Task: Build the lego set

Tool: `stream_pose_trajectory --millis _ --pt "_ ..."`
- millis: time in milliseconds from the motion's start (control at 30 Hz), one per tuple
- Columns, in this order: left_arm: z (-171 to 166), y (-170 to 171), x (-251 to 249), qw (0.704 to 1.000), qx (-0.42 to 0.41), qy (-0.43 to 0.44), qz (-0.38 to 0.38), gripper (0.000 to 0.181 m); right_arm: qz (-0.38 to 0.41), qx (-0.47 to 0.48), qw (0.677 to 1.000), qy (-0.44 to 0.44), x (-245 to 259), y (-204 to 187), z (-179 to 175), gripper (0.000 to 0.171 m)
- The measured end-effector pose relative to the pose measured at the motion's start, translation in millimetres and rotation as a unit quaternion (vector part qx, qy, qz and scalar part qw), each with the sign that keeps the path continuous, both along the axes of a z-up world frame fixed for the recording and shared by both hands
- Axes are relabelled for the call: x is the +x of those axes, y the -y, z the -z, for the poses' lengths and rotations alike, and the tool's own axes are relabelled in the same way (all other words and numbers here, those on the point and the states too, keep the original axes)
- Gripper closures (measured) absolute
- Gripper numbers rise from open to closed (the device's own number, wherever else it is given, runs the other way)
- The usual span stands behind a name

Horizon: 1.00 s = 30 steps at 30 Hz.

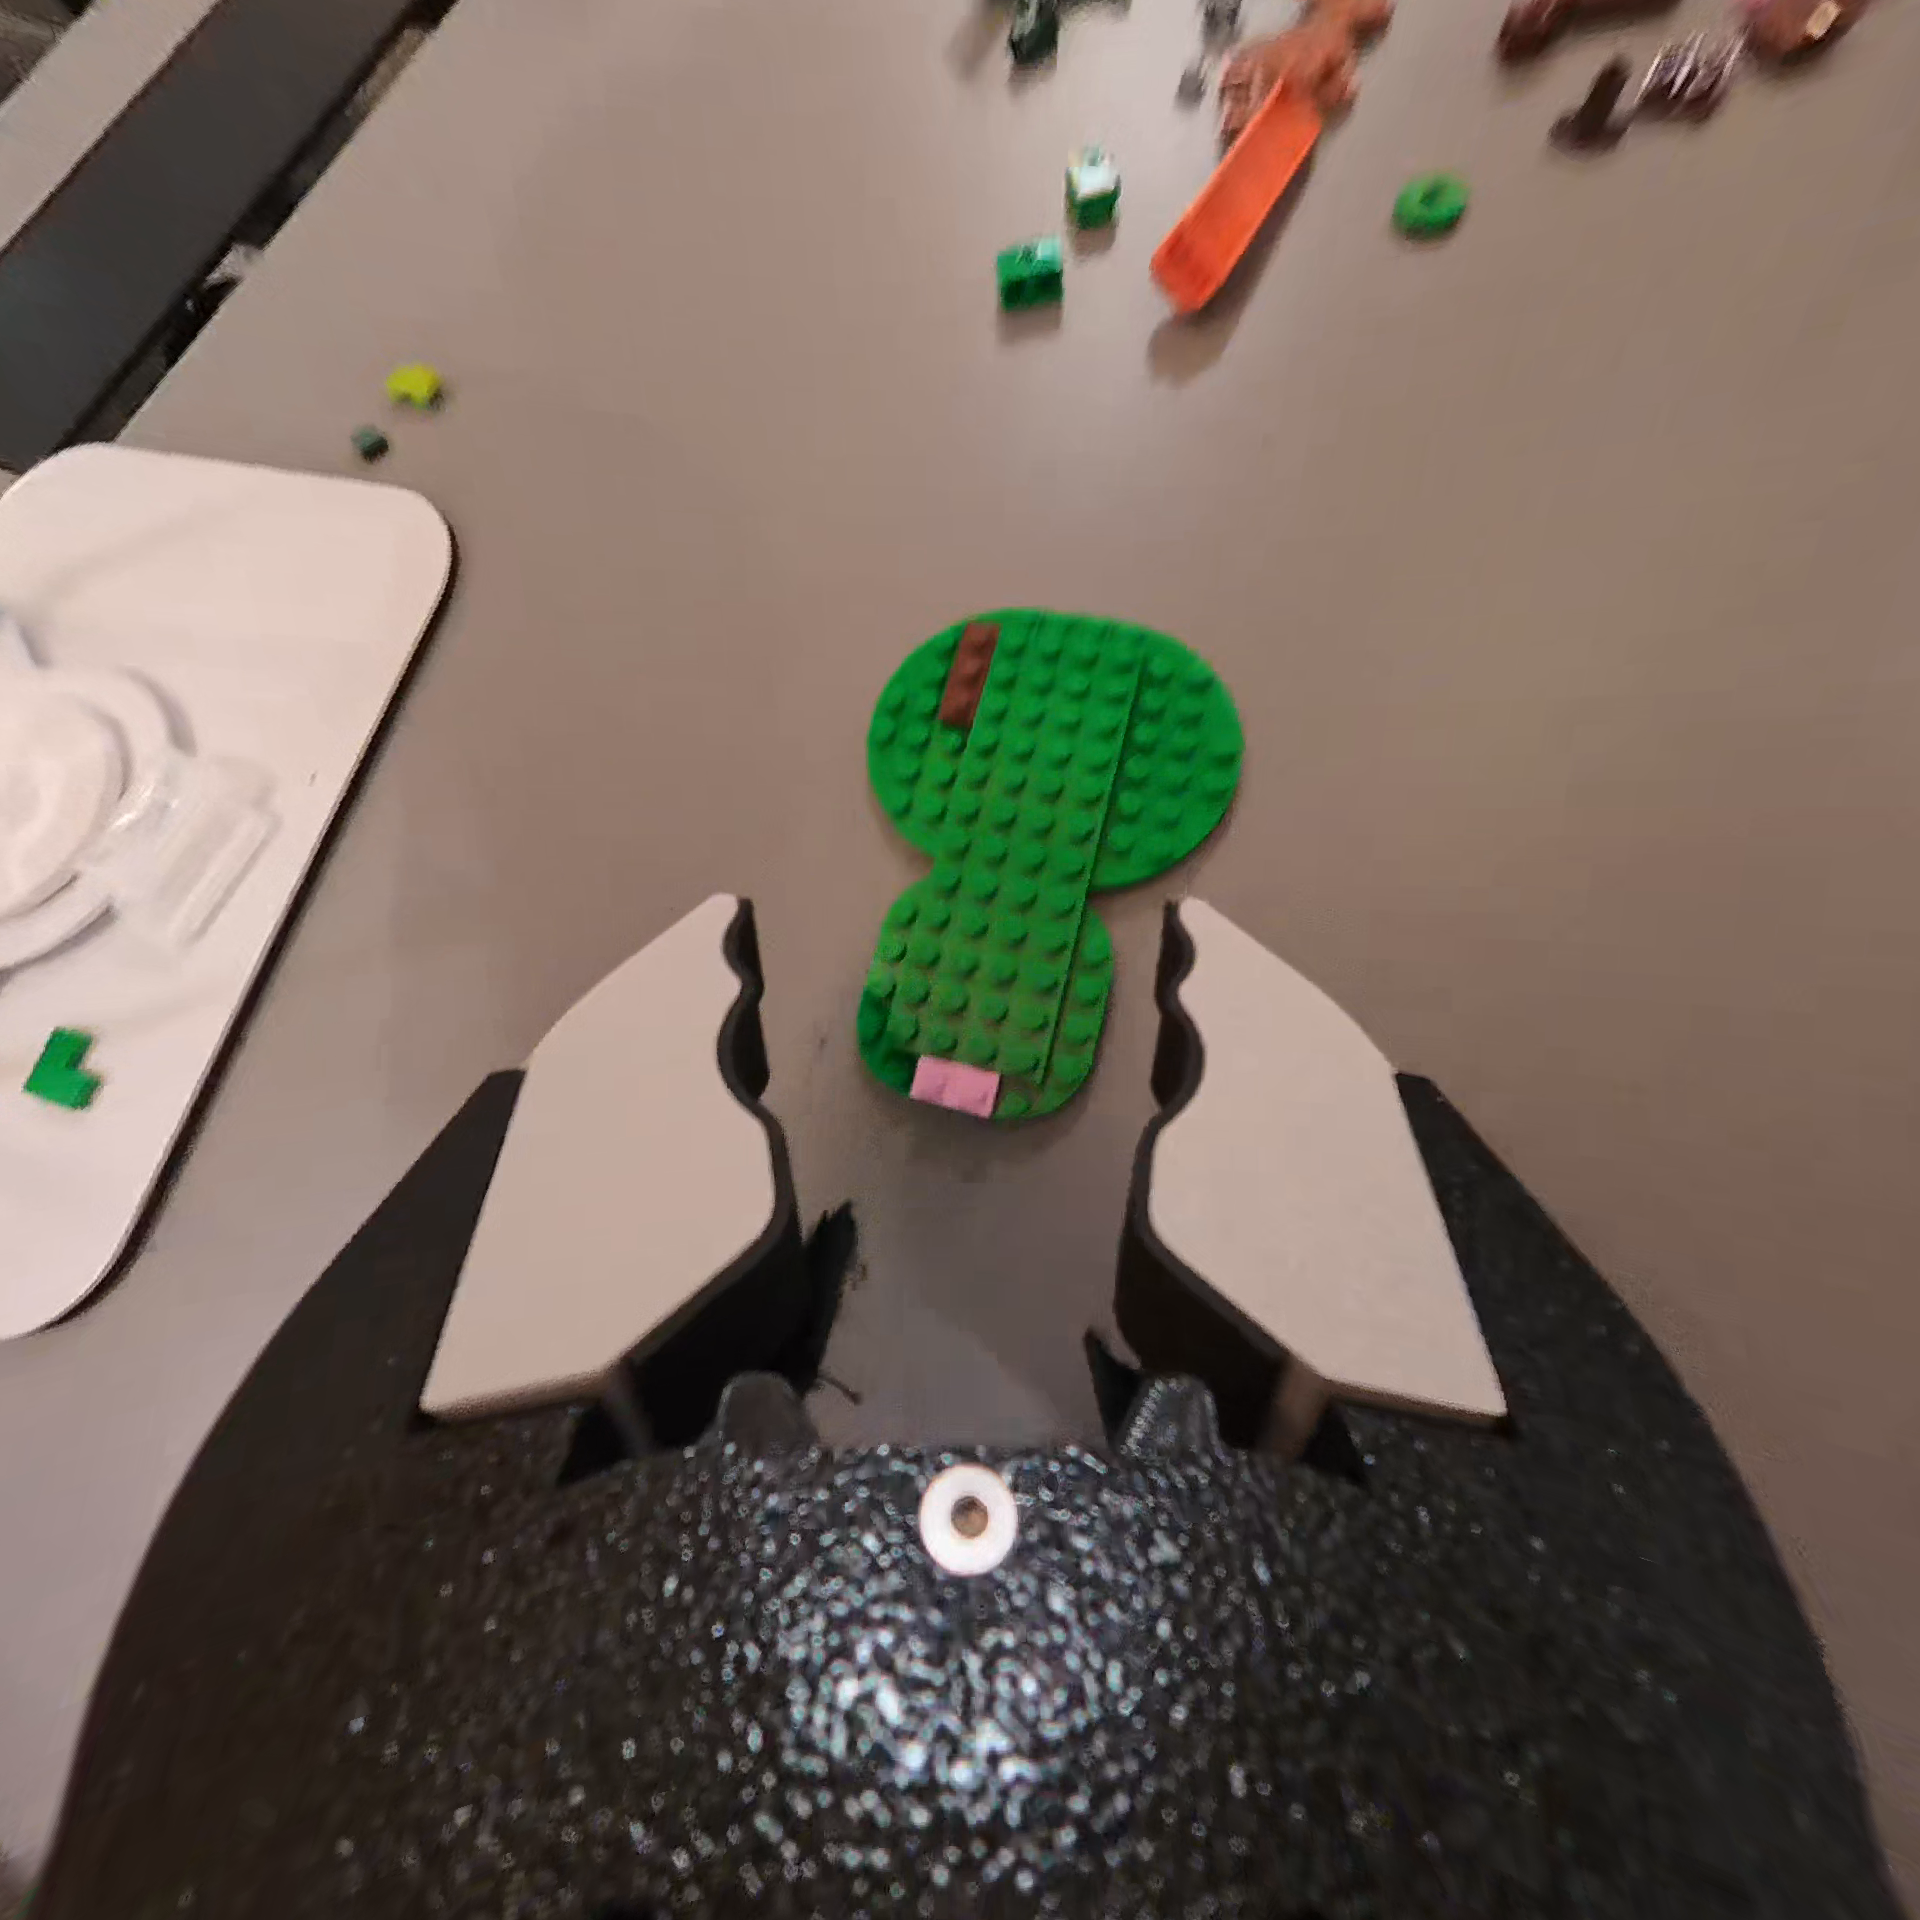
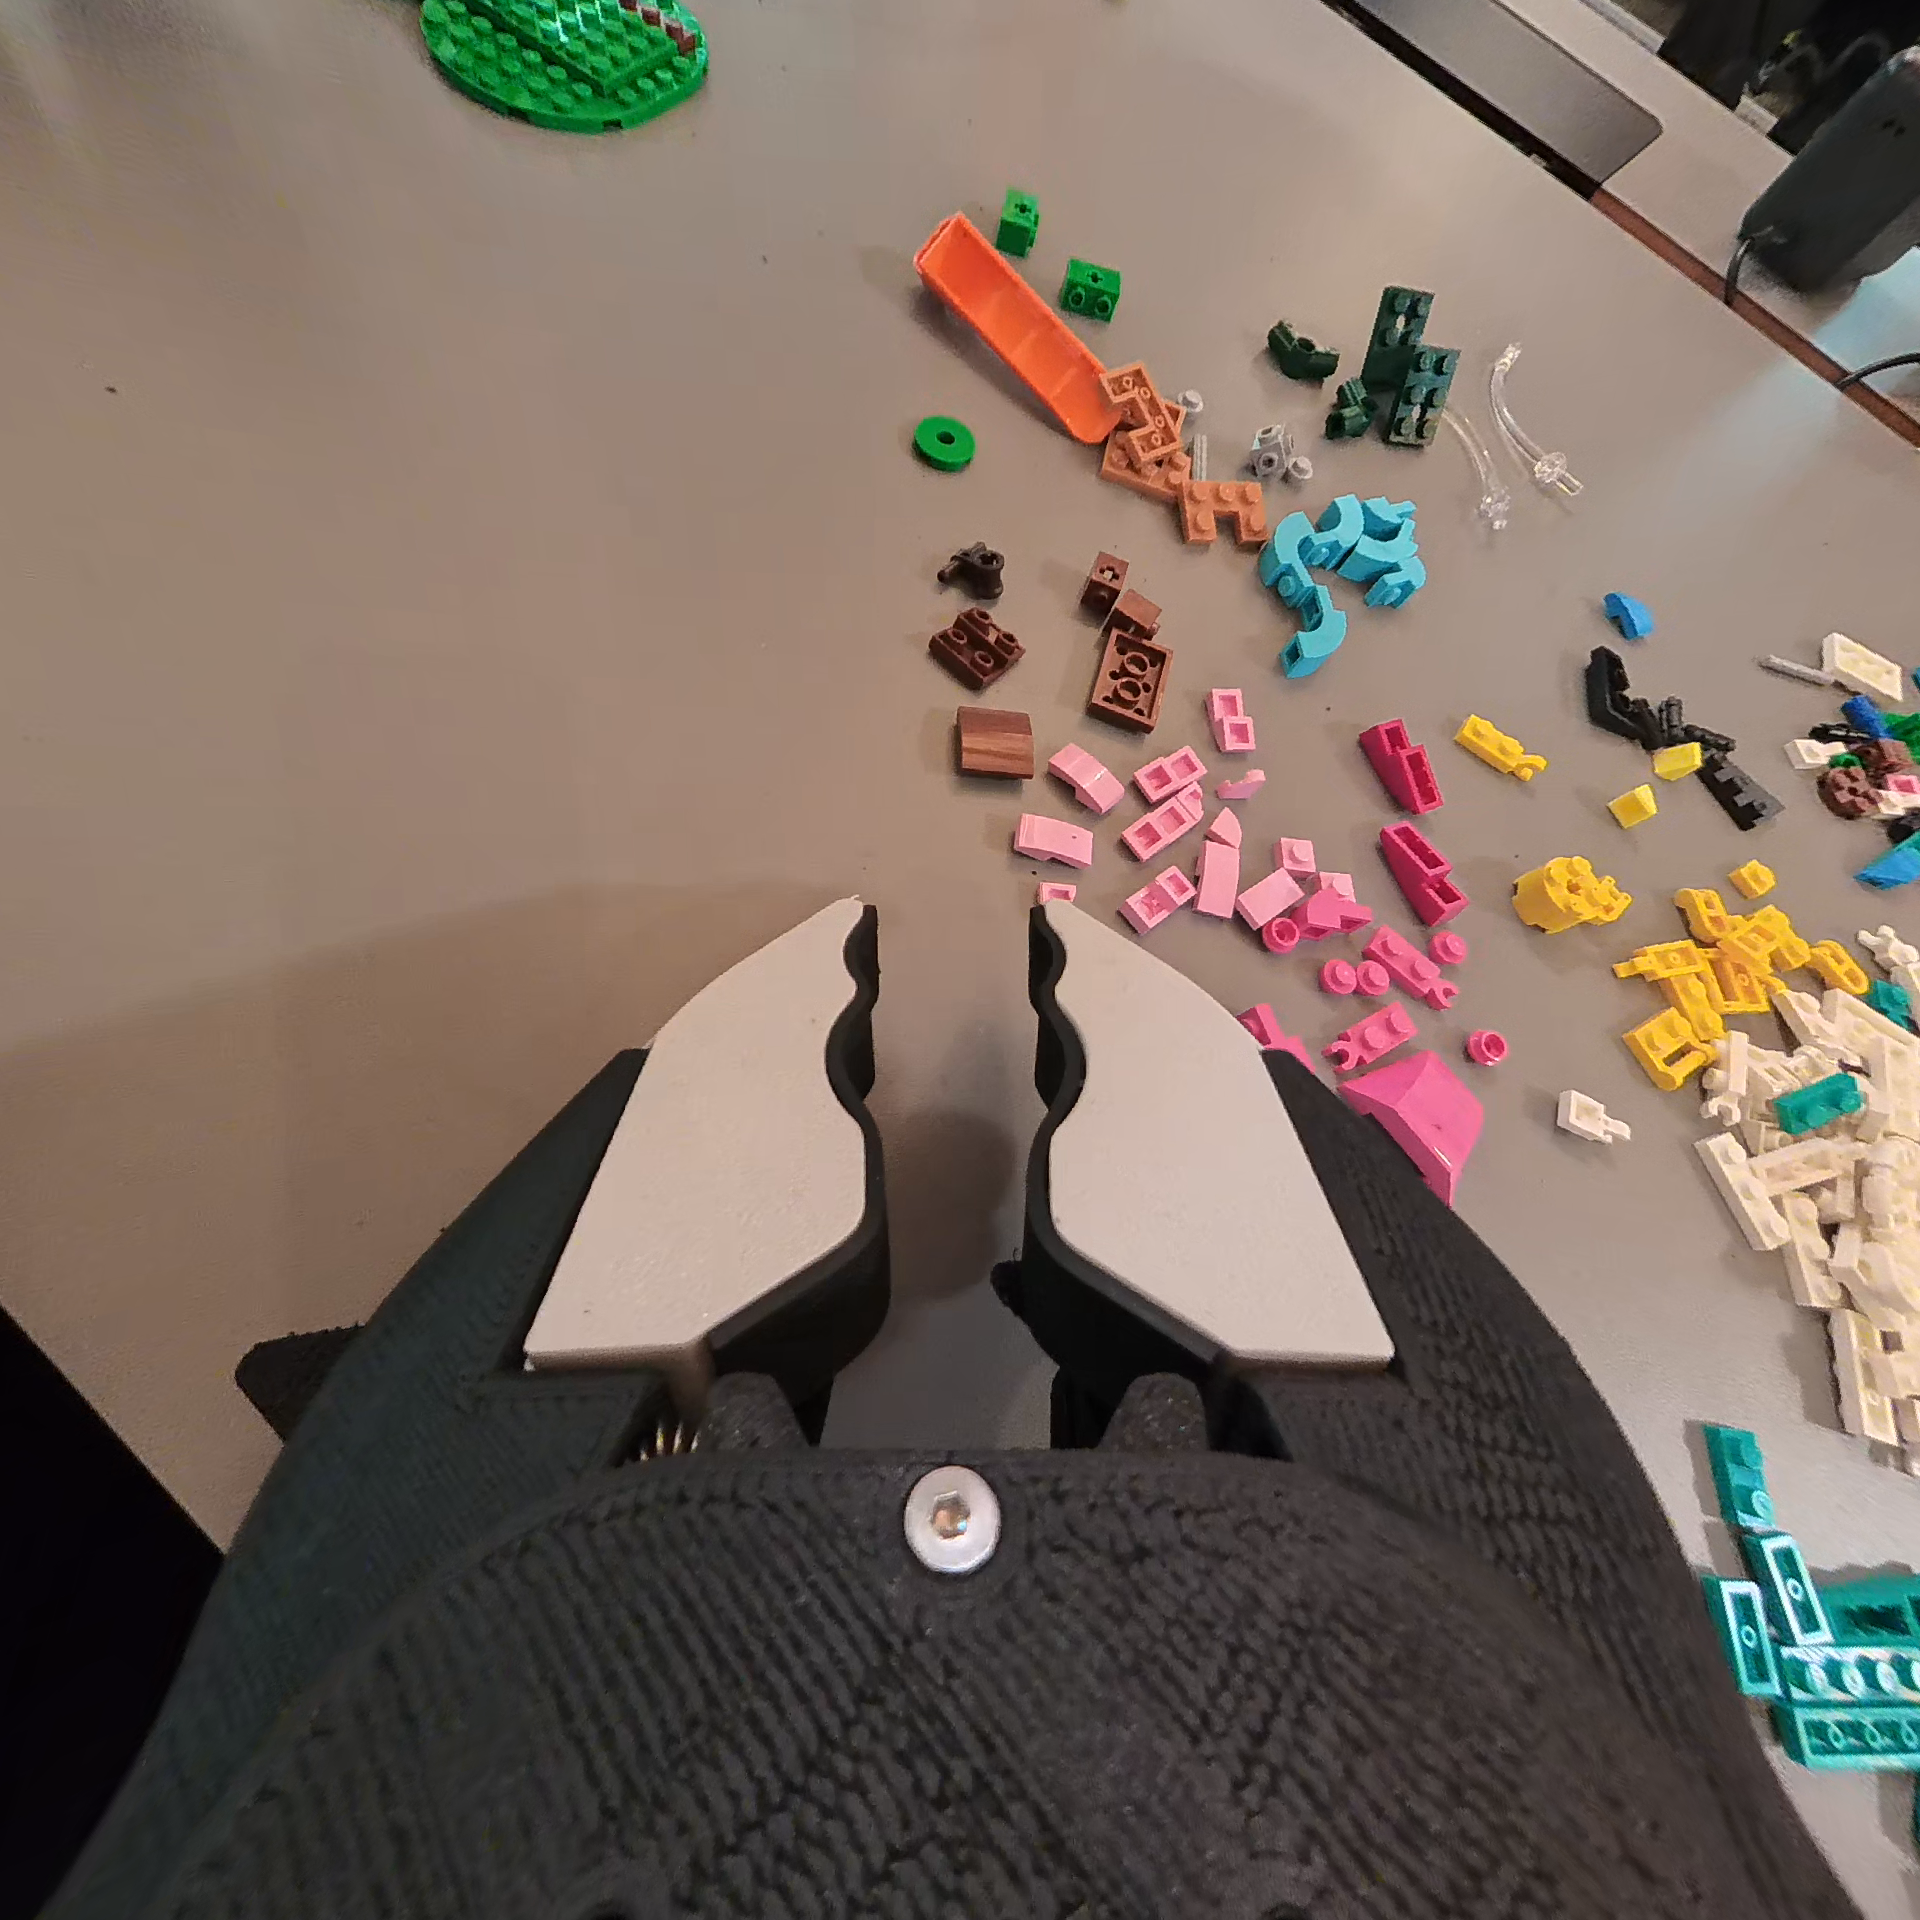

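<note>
One green baseplate [image 1: 1039, 862] lies lengthwise, pointing away between open jaws.

Green studded baseplate [image 1: 1039, 831] flat on table, brown piece [image 1: 970, 672] and pink piece [image 1: 954, 1087] attached

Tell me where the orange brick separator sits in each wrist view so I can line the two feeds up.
Left wrist view: orange brick separator lies upper right, blurred, beyond the green baseplate.
Right wrist view: it lies upper centre, at the far end of the loose bricks.
Shared landmark: the green round ring piece lies close beside it in both.
</note>
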<state>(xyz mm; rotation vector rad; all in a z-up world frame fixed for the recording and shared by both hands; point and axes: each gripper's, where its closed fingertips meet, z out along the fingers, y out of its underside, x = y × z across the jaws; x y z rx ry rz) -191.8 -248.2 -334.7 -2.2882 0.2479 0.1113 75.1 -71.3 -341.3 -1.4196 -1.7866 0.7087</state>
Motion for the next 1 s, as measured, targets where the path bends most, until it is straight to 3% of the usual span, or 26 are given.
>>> stream_pose_trajectory --millis 67,167,333,433,700,800,1000 --pt "8 8 -6 0.999 -0.027 -0.029 -0.001 0.118 0.001 -0.001 1.0 0.0 0 0 0 0.145" --pt "16 23 -7 0.998 -0.057 -0.028 0.015 0.119 0.001 -0.001 1.0 0.001 0 0 0 0.145" --pt "6 23 -7 0.999 -0.008 0.032 0.013 0.118 0.001 -0.002 1.0 0.001 0 0 0 0.145" --pt "4 19 -11 1.0 0.0 0.02 -0.001 0.107 0.001 -0.003 1.0 0.001 0 0 0 0.145" --pt "11 11 -4 0.999 -0.004 0.037 0.004 0.102 0.001 -0.004 1.0 0.001 0 -1 0 0.145" --pt "11 8 2 0.996 -0.002 0.083 0.007 0.1 0.001 -0.003 1.0 0.001 0 0 0 0.145" --pt "20 10 -8 0.998 -0.017 0.063 -0.01 0.119 -0.002 -0.002 1.0 0.001 0 0 0 0.145"
